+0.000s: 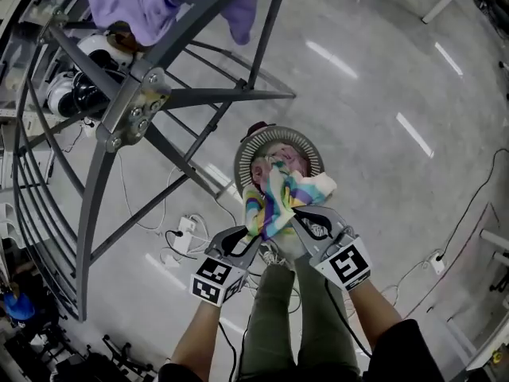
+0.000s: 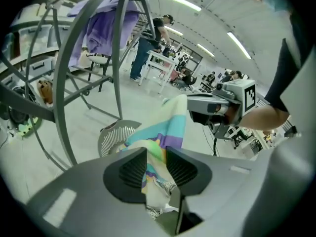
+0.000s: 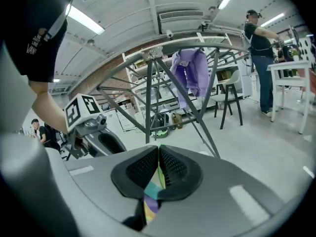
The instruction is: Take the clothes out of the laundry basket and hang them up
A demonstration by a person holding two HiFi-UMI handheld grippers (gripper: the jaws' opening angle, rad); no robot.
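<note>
Left claw (image 2: pixel 157 157) and right claw (image 3: pixel 158 164) raise a rainbow-striped garment (image 1: pixel 278 197) just above the round laundry basket (image 1: pixel 262 138).
Right claw is pinched tight on the fabric. Left claw stands part-open, the cloth loose between its pads. The garment is out but not yet hung, so next it probably needs regripping, spreading and carrying to the grey drying rack (image 1: pixel 199 98).

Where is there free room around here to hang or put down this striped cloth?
Free: the rack's bare bars between the purple garment and the basket; open floor right of the basket. Crowded: cables under those bars.
</note>
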